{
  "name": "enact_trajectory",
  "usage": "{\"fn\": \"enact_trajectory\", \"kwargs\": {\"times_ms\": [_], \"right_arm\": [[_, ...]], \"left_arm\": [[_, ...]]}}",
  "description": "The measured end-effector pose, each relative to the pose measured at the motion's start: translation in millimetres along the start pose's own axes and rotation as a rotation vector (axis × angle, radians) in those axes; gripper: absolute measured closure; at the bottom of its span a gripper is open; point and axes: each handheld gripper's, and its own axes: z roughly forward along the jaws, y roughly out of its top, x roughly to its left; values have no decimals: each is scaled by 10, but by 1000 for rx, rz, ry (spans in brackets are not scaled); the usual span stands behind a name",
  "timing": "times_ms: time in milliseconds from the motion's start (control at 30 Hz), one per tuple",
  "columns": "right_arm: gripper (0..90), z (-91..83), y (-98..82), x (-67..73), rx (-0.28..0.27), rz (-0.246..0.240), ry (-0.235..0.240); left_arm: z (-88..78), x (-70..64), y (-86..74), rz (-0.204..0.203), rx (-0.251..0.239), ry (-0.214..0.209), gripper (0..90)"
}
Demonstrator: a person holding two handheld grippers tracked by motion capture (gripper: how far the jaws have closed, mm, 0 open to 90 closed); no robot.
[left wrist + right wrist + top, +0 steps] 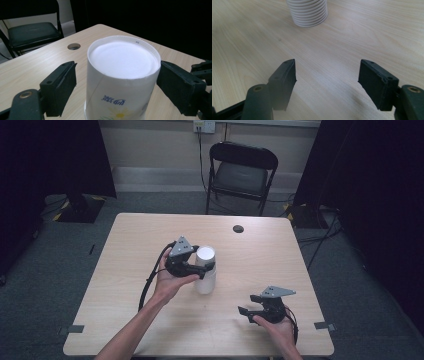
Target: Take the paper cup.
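Left gripper (202, 268) stands open around the top of an upturned stack of paper cups (205, 270) at mid-table, pads clear of the wall; right gripper (250, 306), also open and empty, rests nearer the person.

Thin printed paper, smooth and round, tapering to a flat white base on top: the stack looks light, easily dented and likely to slip, so a gentle squeeze across the upper wall suits it. Ribbed rims ring its foot. Pale wood-grain table (130, 245), with a dark chair (241, 174) beyond.
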Motion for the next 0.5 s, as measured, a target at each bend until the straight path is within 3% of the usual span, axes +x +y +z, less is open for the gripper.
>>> {"fn": "enact_trajectory", "kwargs": {"times_ms": [167, 500], "right_arm": [[299, 13, -9, 0, 9, 1, 4], [299, 23, -11, 5, 10, 2, 9]], "left_arm": [[95, 0, -27, -3, 11, -11, 180], [118, -61, -16, 9, 33, 25, 269]]}}
